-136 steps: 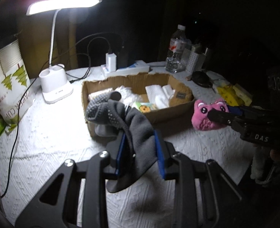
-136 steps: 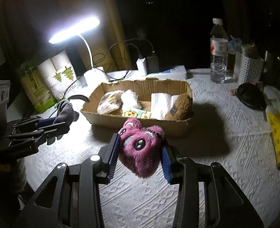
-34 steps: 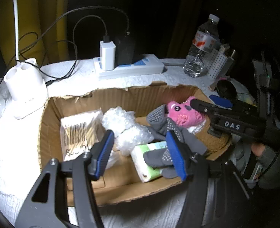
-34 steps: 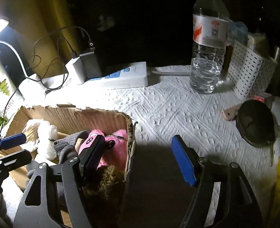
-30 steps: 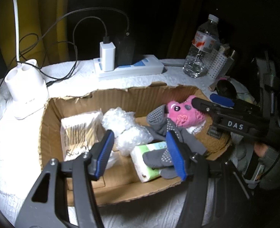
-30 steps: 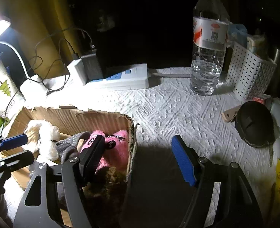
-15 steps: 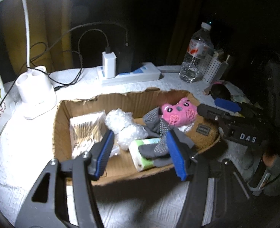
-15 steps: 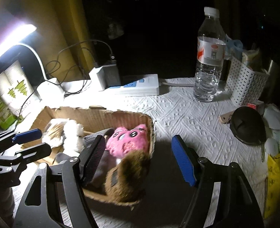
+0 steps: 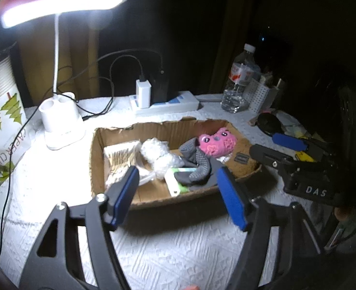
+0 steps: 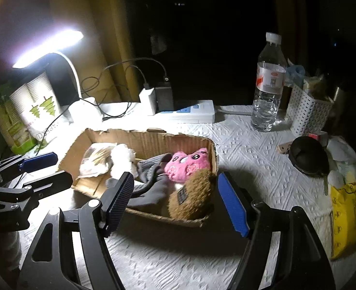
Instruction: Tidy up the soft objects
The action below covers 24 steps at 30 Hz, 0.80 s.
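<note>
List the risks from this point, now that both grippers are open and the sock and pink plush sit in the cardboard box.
1. The water bottle stands upright close to the power strip; a wide sweep of the right gripper might tip it toward the sockets.
2. Charger cables loop behind the cardboard box; the left gripper could snag one.
3. The grey sock is draped over other items near the pink plush, so it may slide when more is added.

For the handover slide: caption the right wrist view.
Open right gripper over cardboard box holding pink plush, grey socks, brown plush.
</note>
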### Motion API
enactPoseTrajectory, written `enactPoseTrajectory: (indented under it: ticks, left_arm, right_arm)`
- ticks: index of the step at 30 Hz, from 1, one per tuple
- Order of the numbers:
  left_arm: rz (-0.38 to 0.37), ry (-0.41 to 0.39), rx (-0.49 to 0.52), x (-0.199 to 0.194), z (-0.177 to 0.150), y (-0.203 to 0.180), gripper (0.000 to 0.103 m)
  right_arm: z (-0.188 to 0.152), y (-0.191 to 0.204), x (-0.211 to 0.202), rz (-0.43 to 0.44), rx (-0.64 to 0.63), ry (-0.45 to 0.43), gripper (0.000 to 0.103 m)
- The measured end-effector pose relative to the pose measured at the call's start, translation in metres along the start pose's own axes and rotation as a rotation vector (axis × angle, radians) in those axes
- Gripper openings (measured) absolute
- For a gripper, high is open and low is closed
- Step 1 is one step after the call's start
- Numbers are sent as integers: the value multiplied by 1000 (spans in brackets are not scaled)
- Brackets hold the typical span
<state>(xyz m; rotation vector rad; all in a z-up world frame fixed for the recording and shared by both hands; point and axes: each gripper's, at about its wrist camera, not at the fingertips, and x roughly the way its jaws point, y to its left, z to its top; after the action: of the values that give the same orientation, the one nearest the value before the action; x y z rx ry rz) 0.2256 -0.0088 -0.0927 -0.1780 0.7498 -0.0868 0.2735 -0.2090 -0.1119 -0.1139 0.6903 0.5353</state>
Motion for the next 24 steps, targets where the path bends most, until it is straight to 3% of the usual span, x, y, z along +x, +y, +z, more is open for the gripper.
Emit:
enactPoseTrajectory:
  ticks: [14, 18, 24]
  left_arm:
    - [19, -43, 9, -45, -22, 4, 71]
    - [21, -65, 10, -60, -26, 4, 89]
    - [39, -97, 15, -84, -33, 4, 91]
  right_arm:
    - [-16, 35, -42, 2, -46, -37, 75]
    - [-20, 44, -53, 5, -57, -49, 75]
    - [-25, 59, -72, 6, -76, -73, 75]
